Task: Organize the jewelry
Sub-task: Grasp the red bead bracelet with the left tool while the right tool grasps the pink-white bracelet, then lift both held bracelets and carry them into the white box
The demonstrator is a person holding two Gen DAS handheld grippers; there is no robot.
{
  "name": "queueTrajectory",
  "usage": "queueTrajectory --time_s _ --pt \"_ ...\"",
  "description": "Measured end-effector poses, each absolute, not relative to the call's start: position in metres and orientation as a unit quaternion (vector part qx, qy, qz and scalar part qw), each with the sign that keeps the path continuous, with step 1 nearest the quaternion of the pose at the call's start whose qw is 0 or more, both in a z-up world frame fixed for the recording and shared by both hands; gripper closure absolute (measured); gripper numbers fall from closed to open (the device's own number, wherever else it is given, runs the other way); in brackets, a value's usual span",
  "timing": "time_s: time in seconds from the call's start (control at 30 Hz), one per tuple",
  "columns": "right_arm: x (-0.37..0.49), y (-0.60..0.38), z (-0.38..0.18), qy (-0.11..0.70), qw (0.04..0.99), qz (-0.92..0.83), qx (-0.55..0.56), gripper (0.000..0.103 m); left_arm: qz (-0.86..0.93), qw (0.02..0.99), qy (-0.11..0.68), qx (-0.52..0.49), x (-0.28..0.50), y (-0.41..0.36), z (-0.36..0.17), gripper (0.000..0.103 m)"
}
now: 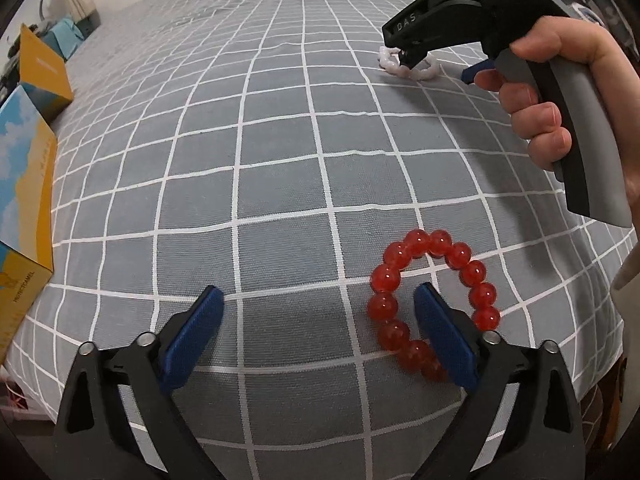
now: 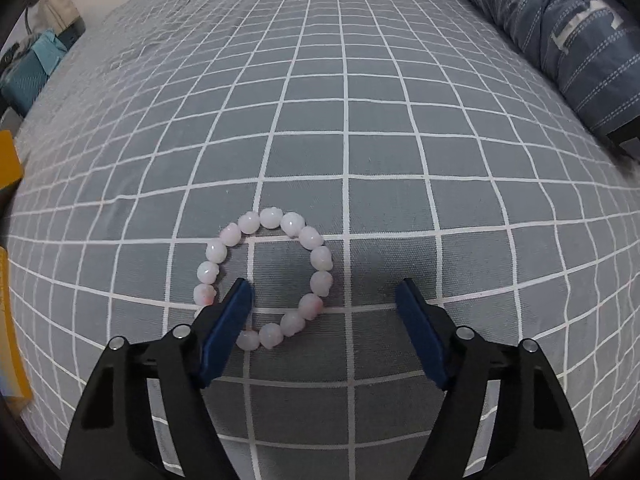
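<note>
We held the left gripper point(image 1: 318, 300) low over the grey checked bedspread point(image 1: 280, 152) with its blue pads spread wide and nothing between them; the red bead bracelet point(image 1: 434, 304) lay flat on the cloth around the tip of the right-hand finger point(image 1: 444, 336), so that this finger stood inside the ring while the other finger point(image 1: 192, 336) stood well apart on bare cloth. Ahead of these fingers the bedspread ran open; to their left the yellow and blue boxes point(image 1: 28, 168) stood along the bed's edge.

Our right gripper point(image 2: 325, 296) was likewise wide open and gripped nothing; the pale pink bead bracelet point(image 2: 266, 276) lay flat with its near-left arc hidden under the left-hand finger point(image 2: 226, 328), whose tip sat inside the loop; the right-hand finger point(image 2: 422, 332) stood clear of the beads, just beside them on cloth. Beyond both fingers the cloth stretched free to the far edge; to the far right a blue striped pillow point(image 2: 560, 32) bounded the room; a yellow box edge point(image 2: 8, 160) showed far left.
</note>
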State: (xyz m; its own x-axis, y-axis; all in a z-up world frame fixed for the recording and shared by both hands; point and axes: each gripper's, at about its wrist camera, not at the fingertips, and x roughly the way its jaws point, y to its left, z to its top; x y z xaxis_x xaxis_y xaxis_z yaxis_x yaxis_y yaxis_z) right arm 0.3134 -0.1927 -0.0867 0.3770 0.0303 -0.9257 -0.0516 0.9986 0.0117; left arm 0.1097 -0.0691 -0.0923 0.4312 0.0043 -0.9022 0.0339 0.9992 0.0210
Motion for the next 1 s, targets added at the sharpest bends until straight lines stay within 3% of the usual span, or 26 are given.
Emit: queueTrajectory --time_s 0.23,0.33,0.4,0.47,1.0 --pt "0.312 -0.194 -0.085 0.565 0.825 0.026 -0.018 0.062 -0.012 0.847 0.53 0.036 0.095 -0.078 -0.084 0.04" --pt "0.313 -0.196 -0.085 0.567 0.823 0.024 -0.015 0.078 -0.017 0.845 0.533 0.039 0.093 -0.08 -0.081 0.057" --pt "0.312 -0.198 -0.085 0.571 0.82 0.02 -0.012 0.091 -0.016 0.845 0.533 0.041 0.086 -0.082 -0.077 0.079" --pt "0.311 -0.199 -0.083 0.573 0.819 0.019 -0.007 0.094 -0.017 0.847 0.53 0.048 0.084 -0.083 -0.074 0.089" --pt "0.299 -0.199 -0.069 0.557 0.83 0.011 0.011 0.094 -0.033 0.844 0.535 0.022 0.092 -0.071 -0.065 0.09"
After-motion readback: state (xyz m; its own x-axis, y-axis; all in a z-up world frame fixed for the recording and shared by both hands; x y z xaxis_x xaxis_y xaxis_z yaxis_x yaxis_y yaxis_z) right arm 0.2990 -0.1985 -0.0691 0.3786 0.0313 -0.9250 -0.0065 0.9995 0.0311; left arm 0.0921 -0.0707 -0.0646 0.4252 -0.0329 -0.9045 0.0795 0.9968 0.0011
